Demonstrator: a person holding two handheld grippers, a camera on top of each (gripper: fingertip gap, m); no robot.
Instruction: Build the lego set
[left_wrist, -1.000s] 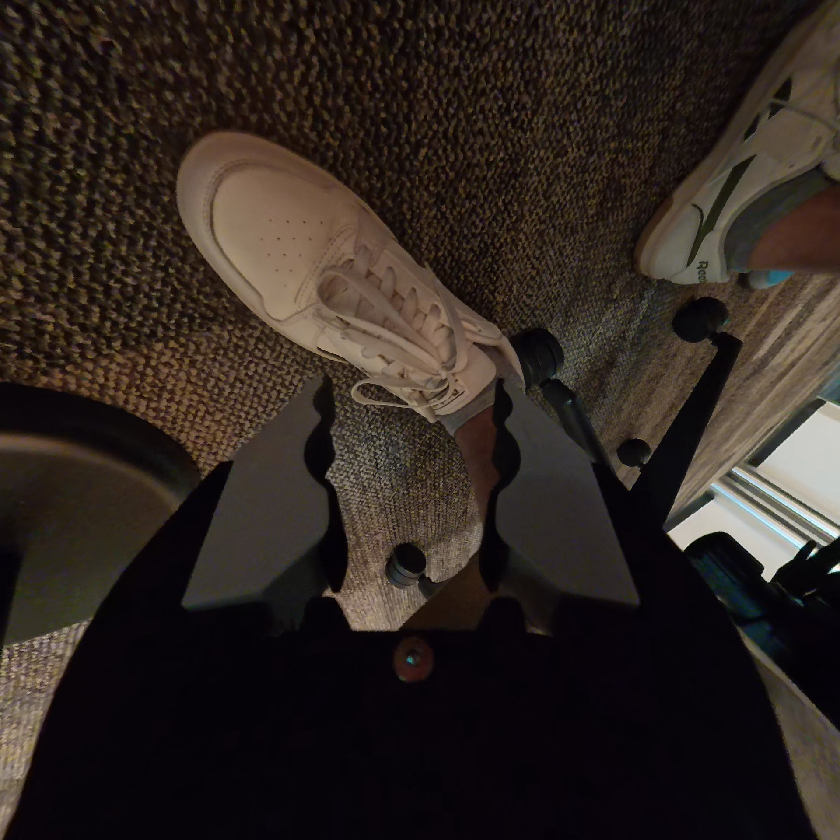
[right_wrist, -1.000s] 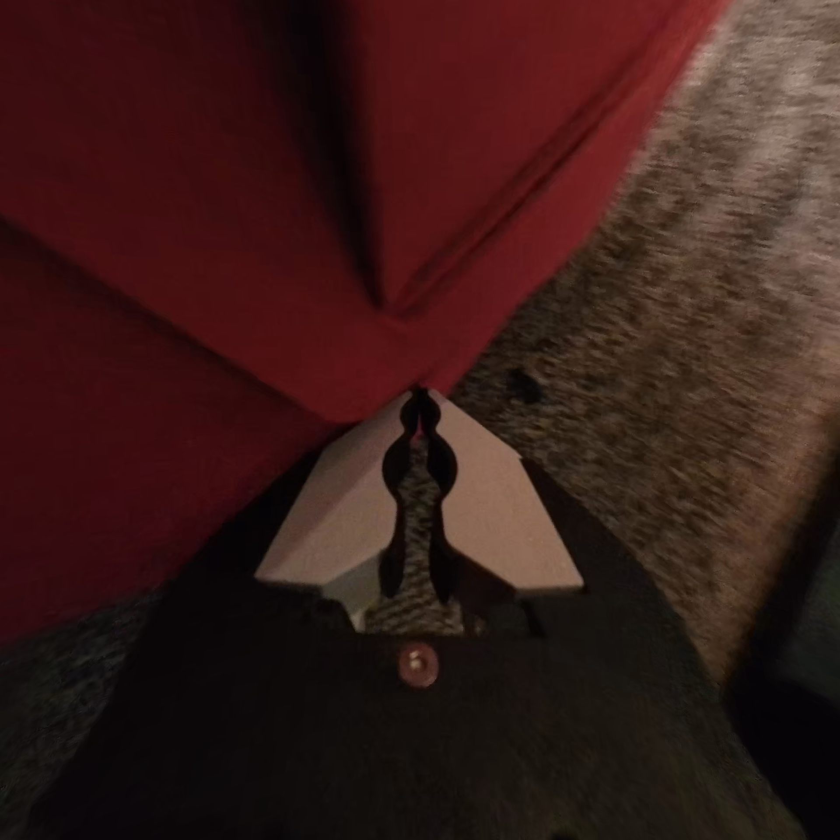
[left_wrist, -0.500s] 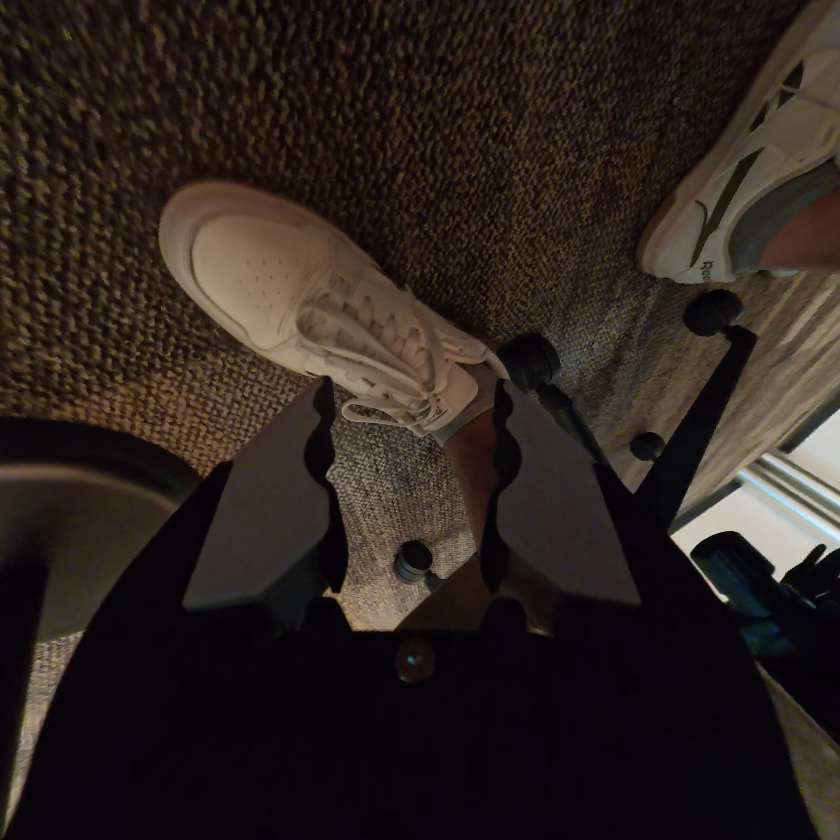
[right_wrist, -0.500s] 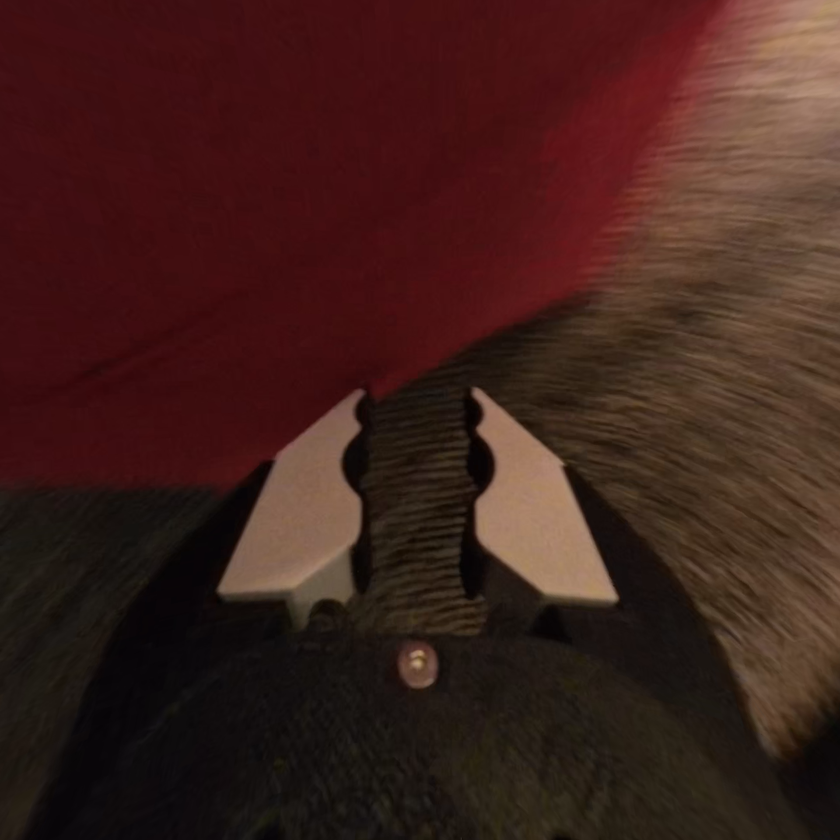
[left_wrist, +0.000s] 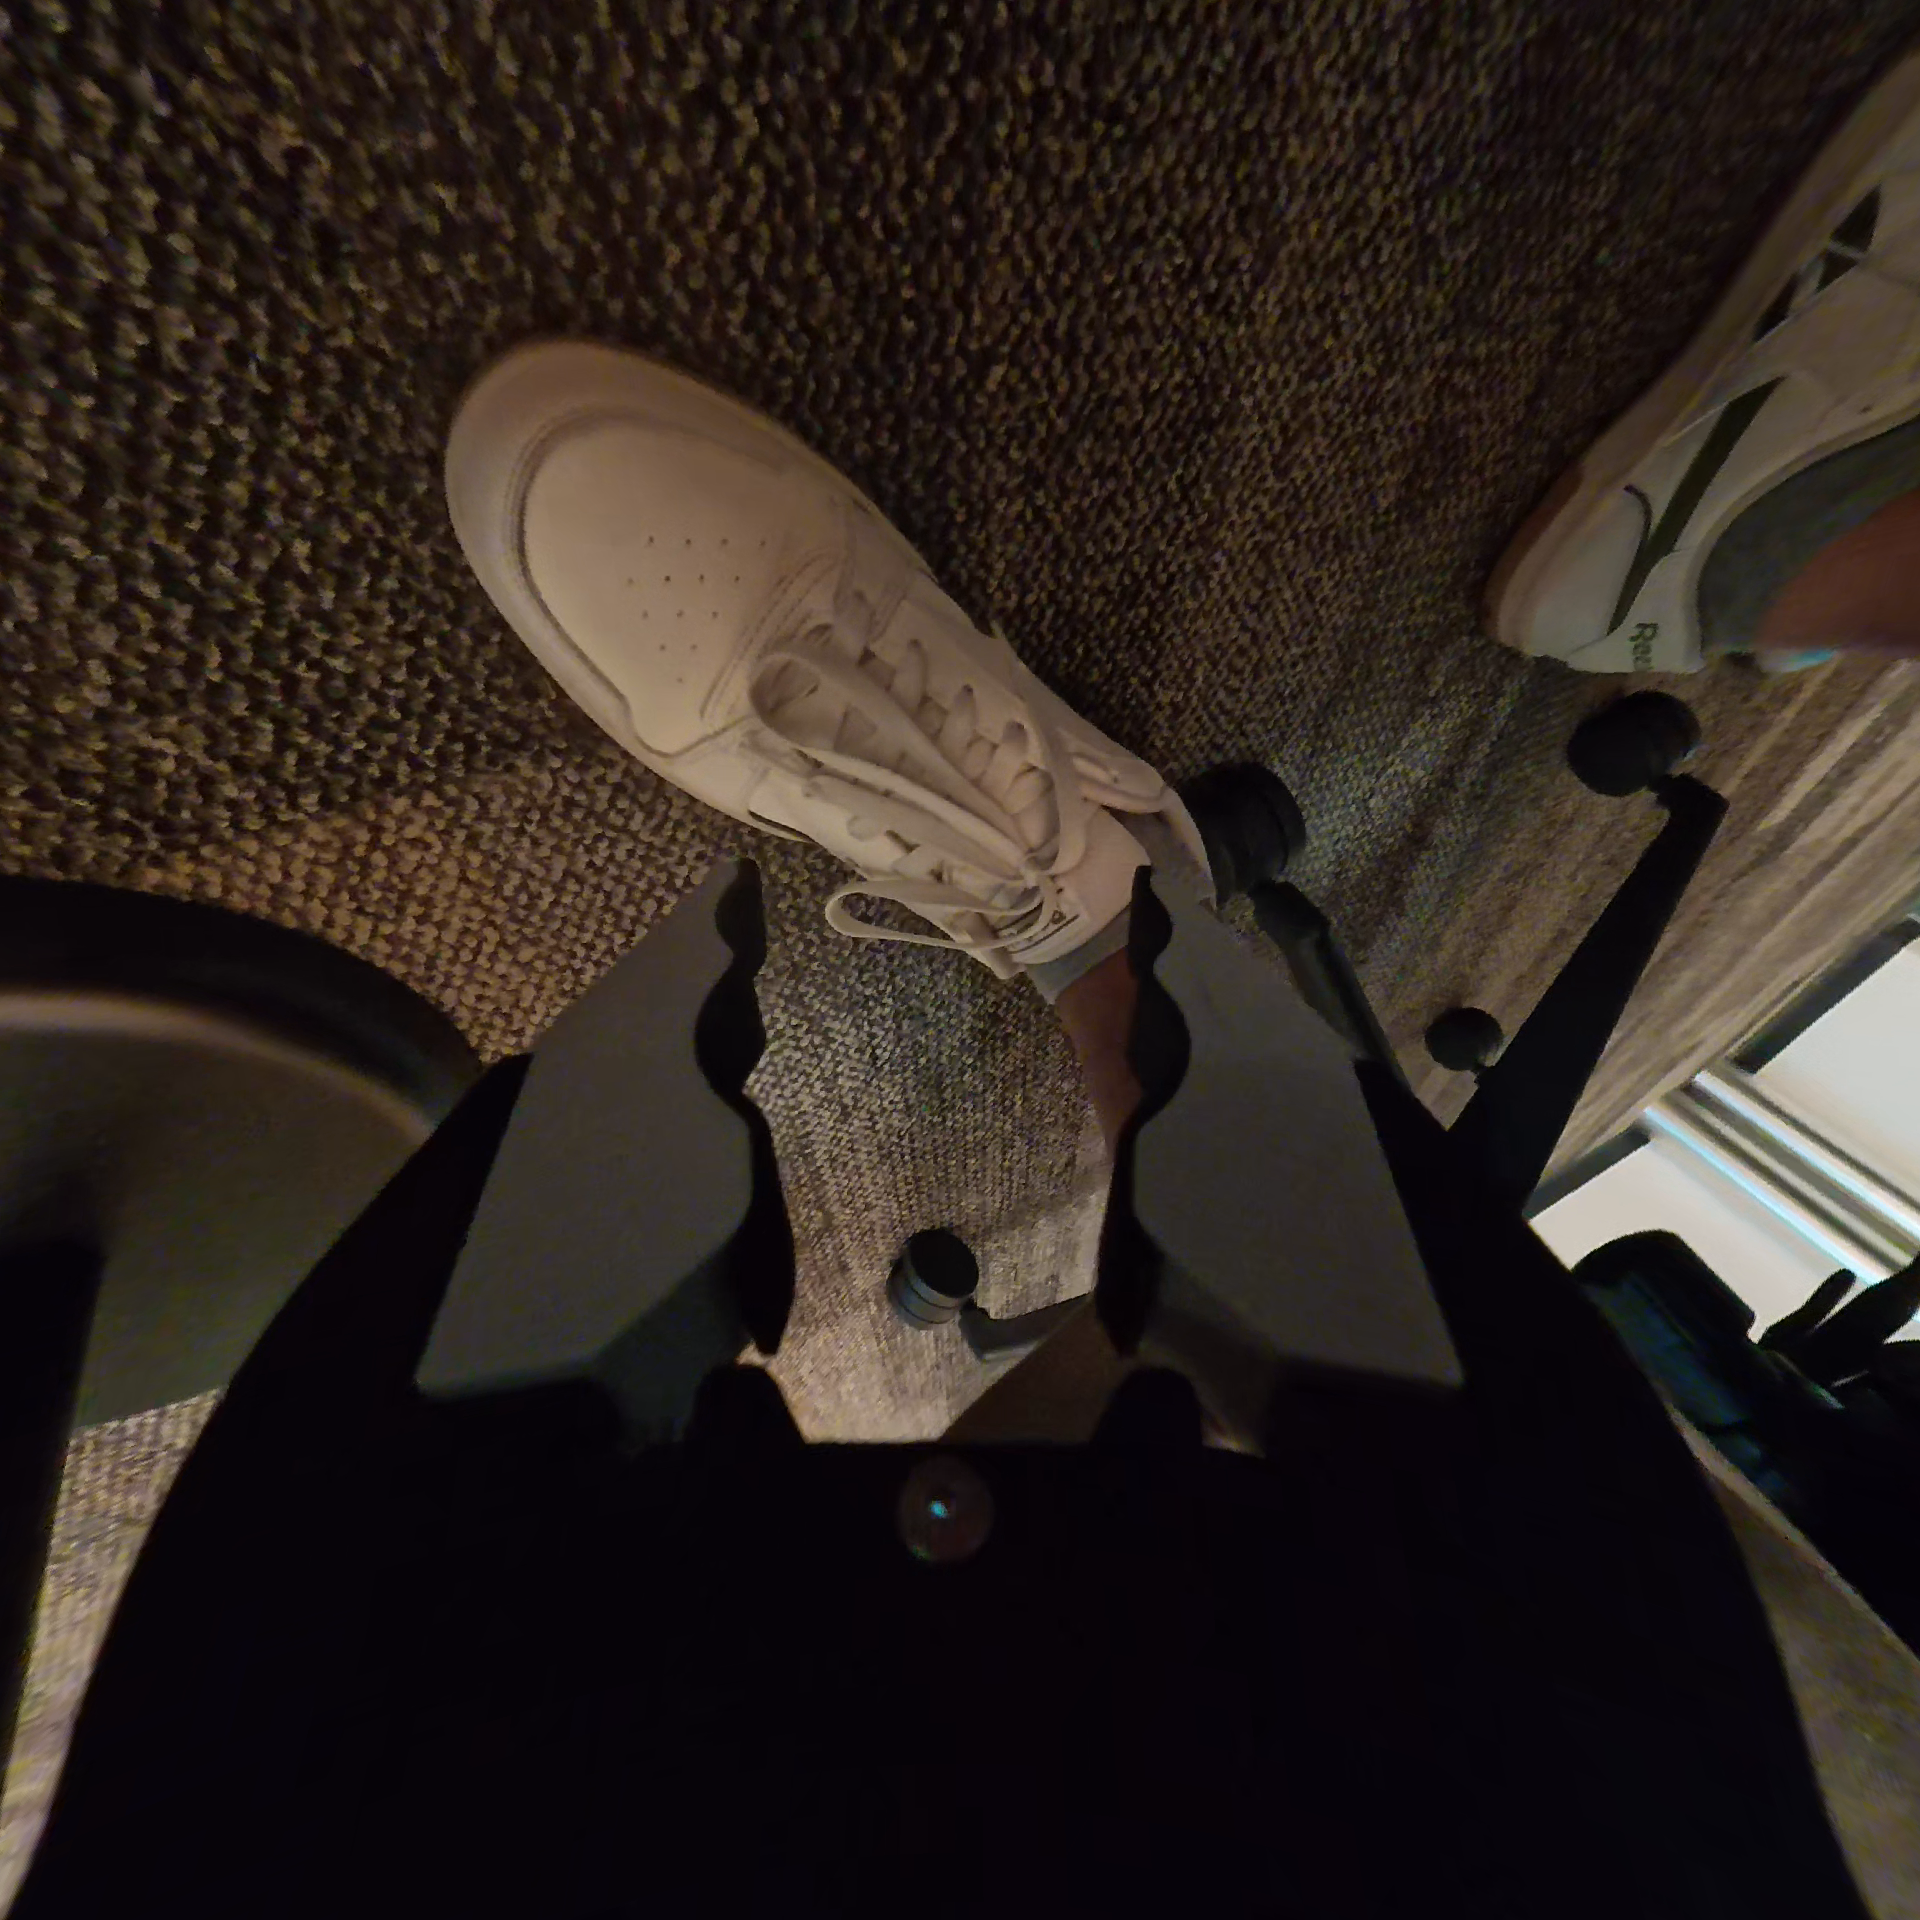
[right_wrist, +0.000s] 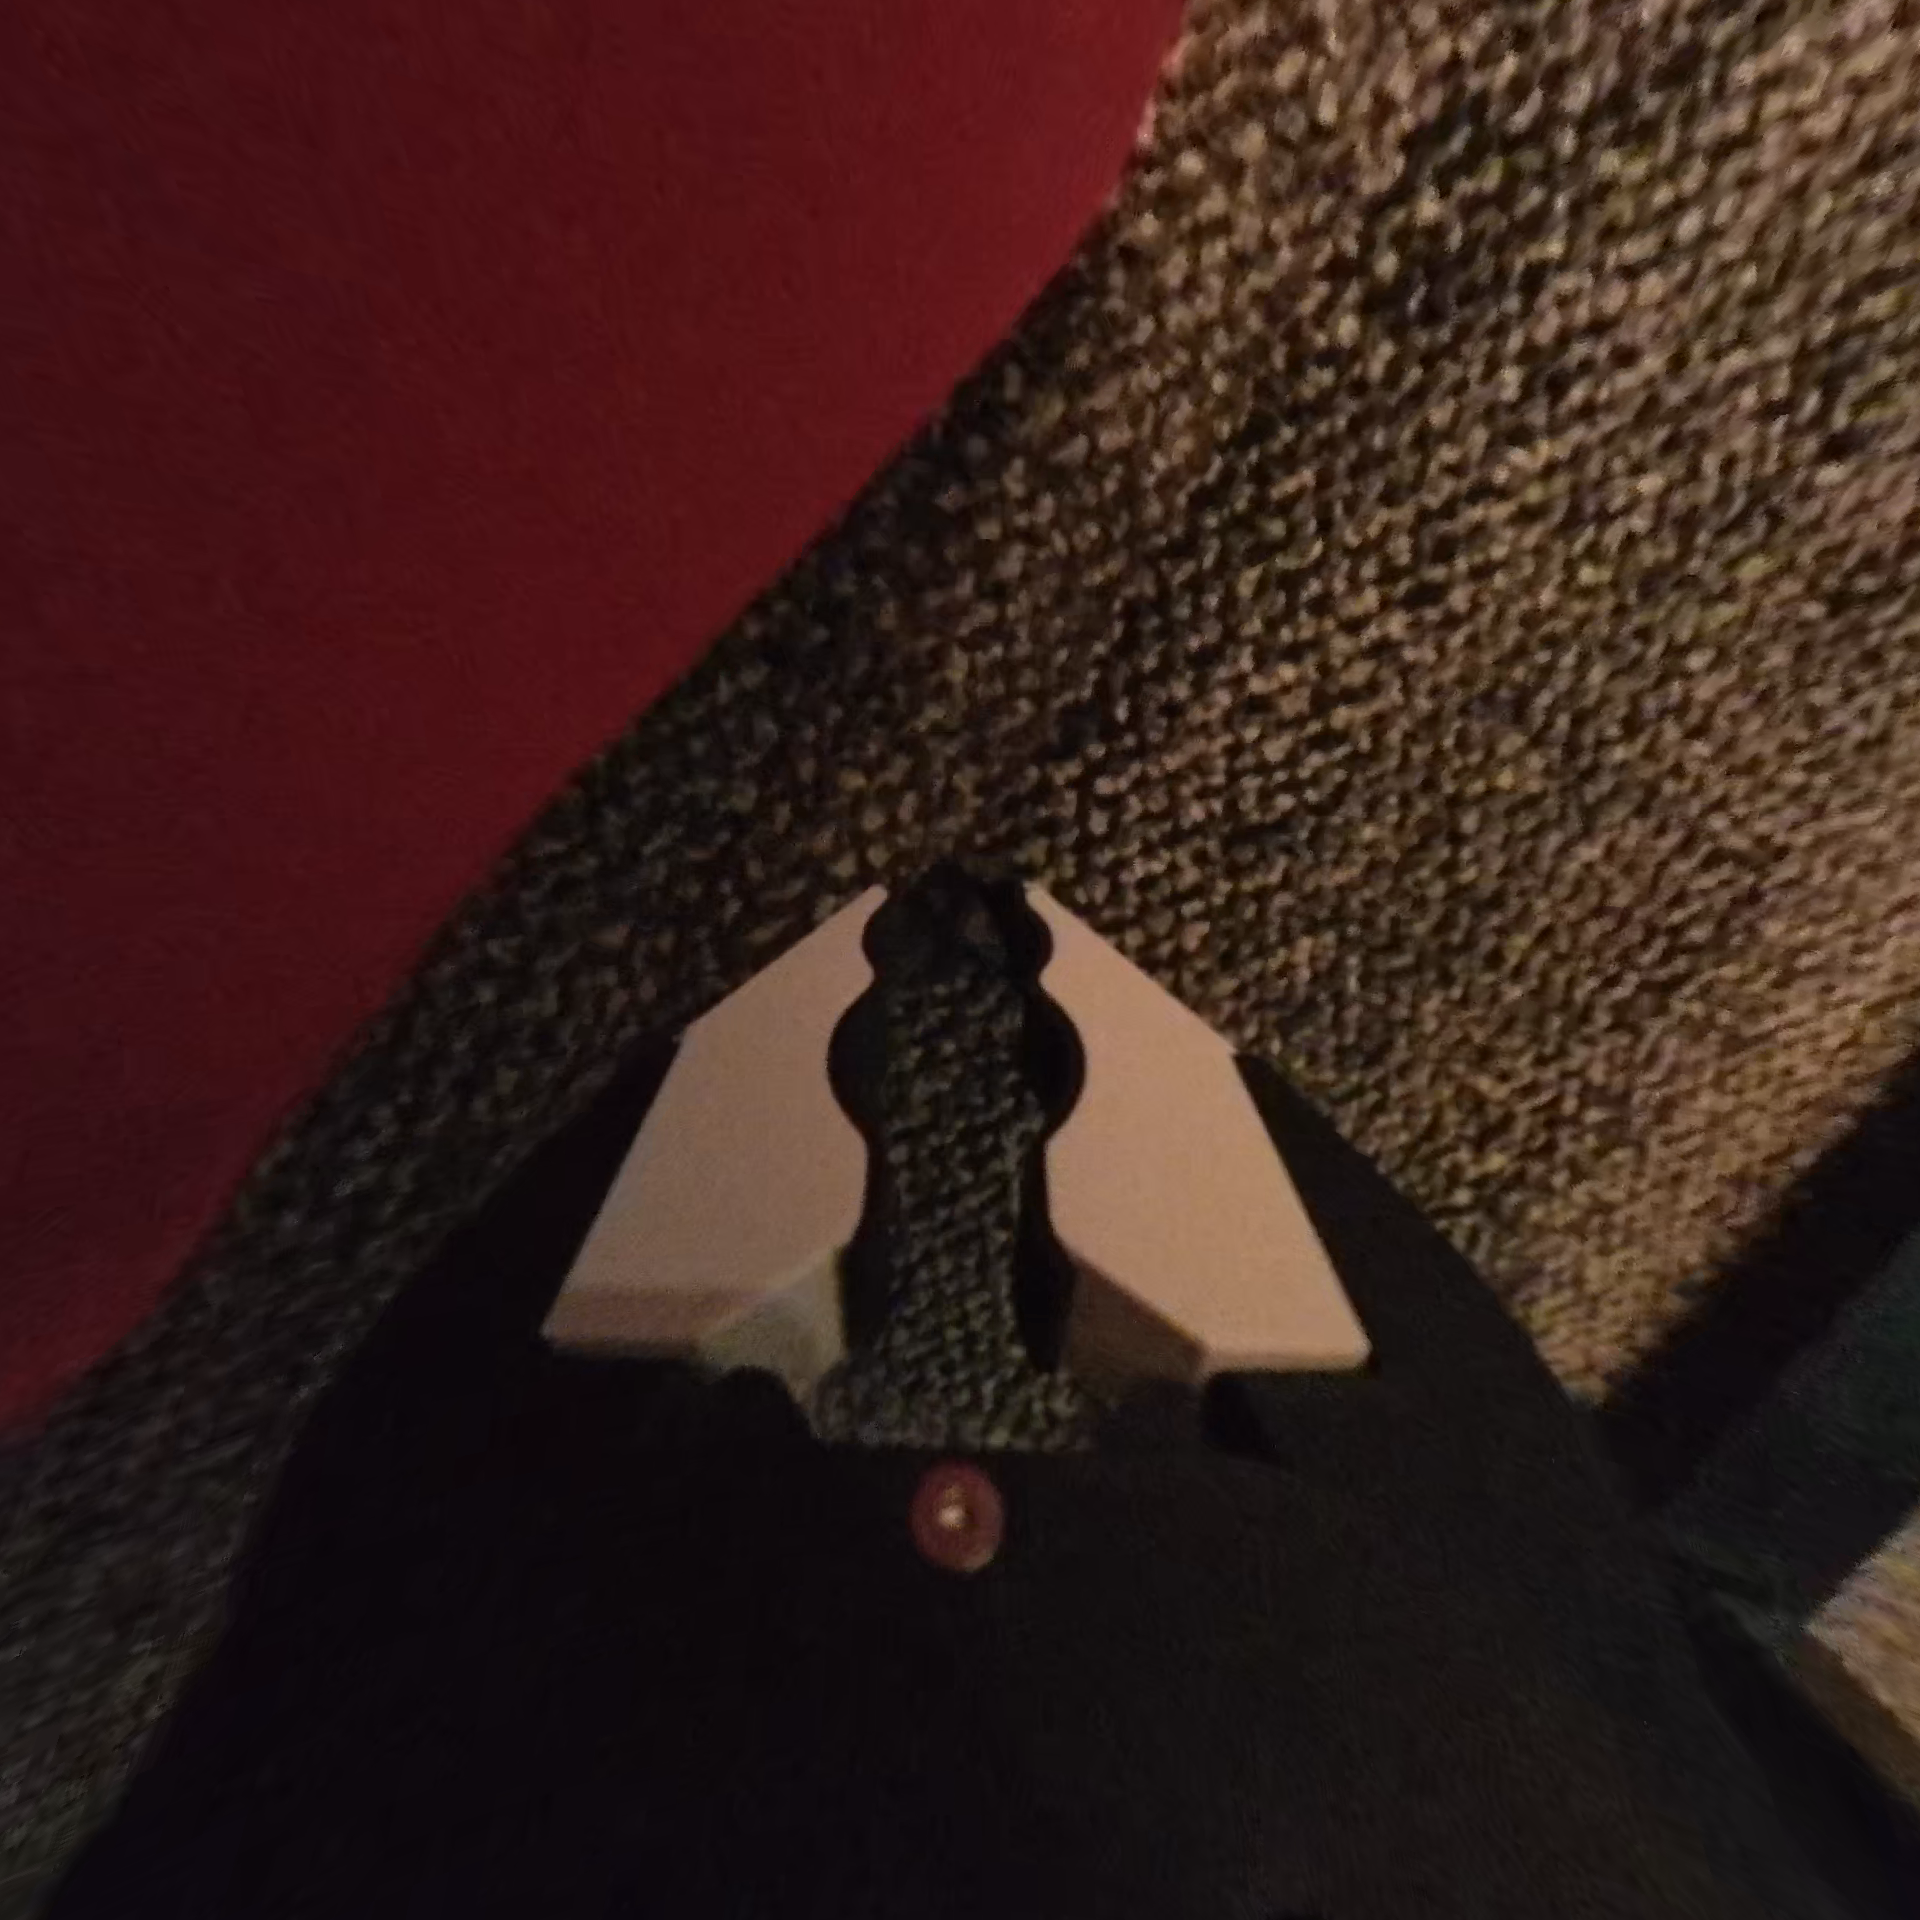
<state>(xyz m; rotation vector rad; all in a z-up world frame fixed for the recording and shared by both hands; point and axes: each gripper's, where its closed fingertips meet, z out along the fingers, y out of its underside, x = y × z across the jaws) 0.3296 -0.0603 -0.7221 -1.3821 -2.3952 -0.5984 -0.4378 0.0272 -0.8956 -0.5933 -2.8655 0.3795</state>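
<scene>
You see a speckled brown-and-tan carpet (left_wrist: 1039, 260) under a plain white lace-up sneaker (left_wrist: 748, 634), a white sneaker with dark green stripes (left_wrist: 1714, 499), black chair casters (left_wrist: 1242, 816), and a solid red fabric (right_wrist: 416, 416).

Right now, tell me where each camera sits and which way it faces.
Left wrist view: on the left claw, facing down at carpet; shows its open fingers, a white shoe, a second shoe, chair casters.
Right wrist view: on the right claw, facing down at carpet and red fabric; fingertips nearly touching, gripping nothing.
Shared: the speckled carpet; no lego shows.
</scene>
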